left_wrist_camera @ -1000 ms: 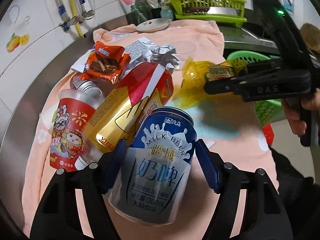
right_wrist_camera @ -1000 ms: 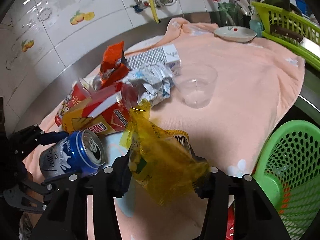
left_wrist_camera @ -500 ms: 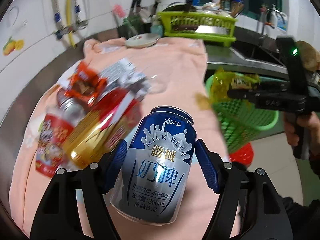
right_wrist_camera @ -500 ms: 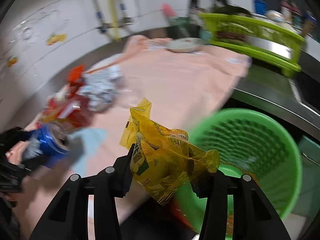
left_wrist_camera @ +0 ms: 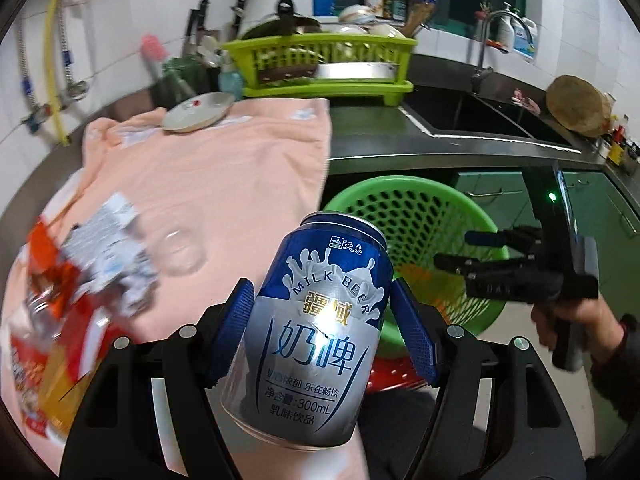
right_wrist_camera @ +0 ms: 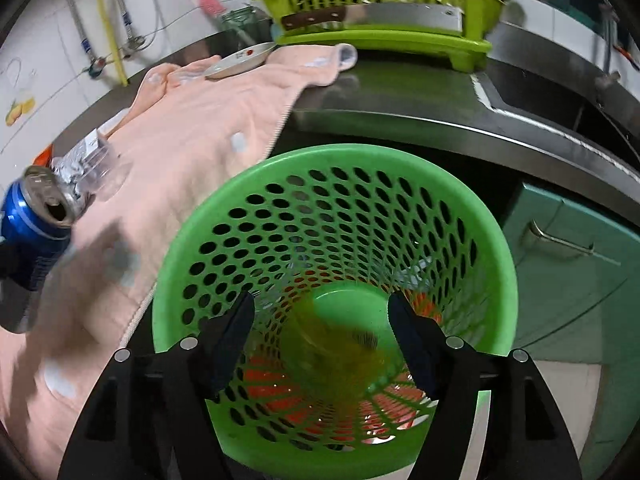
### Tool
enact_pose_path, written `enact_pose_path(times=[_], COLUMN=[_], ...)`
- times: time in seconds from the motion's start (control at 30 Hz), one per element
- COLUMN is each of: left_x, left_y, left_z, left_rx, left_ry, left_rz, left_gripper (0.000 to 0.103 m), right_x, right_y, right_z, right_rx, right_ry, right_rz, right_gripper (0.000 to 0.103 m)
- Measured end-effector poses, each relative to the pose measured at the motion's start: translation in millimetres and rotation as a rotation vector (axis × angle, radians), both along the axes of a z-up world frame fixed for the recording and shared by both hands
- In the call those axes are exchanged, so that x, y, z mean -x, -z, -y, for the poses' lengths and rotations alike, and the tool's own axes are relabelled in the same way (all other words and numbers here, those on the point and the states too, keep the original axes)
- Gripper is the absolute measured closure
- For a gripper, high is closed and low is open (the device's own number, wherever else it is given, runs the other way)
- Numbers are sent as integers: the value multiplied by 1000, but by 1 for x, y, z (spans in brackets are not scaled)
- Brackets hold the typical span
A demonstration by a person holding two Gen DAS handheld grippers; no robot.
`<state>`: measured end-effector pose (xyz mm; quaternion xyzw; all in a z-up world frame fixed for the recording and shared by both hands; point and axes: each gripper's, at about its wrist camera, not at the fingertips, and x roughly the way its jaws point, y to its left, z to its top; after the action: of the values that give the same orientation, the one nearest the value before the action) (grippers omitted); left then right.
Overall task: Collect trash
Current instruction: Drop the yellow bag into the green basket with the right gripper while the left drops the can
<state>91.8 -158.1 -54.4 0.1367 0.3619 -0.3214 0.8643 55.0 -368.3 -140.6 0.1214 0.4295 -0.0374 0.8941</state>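
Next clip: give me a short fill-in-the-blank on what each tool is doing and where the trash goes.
1. The left tool grips a blue ____.
2. The right tool, jaws opening, hangs over the green ____.
3. The blurred wrapper inside the basket is ____ in colour.

Missing: can; basket; yellow

A blue-and-silver milk beer can (left_wrist_camera: pixel 320 320) stands tilted, clamped at its sides. A blurred yellow wrapper (right_wrist_camera: pixel 340 356) lies inside the green perforated basket (right_wrist_camera: pixel 192 224).
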Motion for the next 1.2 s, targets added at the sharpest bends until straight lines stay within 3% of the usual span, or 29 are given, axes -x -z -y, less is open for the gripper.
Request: enact_pose_path(times=[0.1,0.3,0.77,0.83,0.93,1.2], left_x=[-7,-19,-42,-42,-41,-31], left_y=[7,25,94,98,104,97], left_z=[27,74,187,195,202,188], left_rx=[-2,-20,-108,-99,-91,-69], left_ry=[18,57,110,113,114,113], left_rz=[-24,-68,-252,-273,-294,-285], left_gripper=[34,34,33,33,22,22], right_x=[4,20,62,66,70,74], right_y=[-3,-17,-38,-36,-34,-35], right_z=[11,34,83,88,94,95], right_rx=[-20,-5,86,86,74,48], right_ry=[16,48,153,164,186,205], right_rz=[16,69,157,155,156,161], right_gripper=[27,20,17,16,16,16])
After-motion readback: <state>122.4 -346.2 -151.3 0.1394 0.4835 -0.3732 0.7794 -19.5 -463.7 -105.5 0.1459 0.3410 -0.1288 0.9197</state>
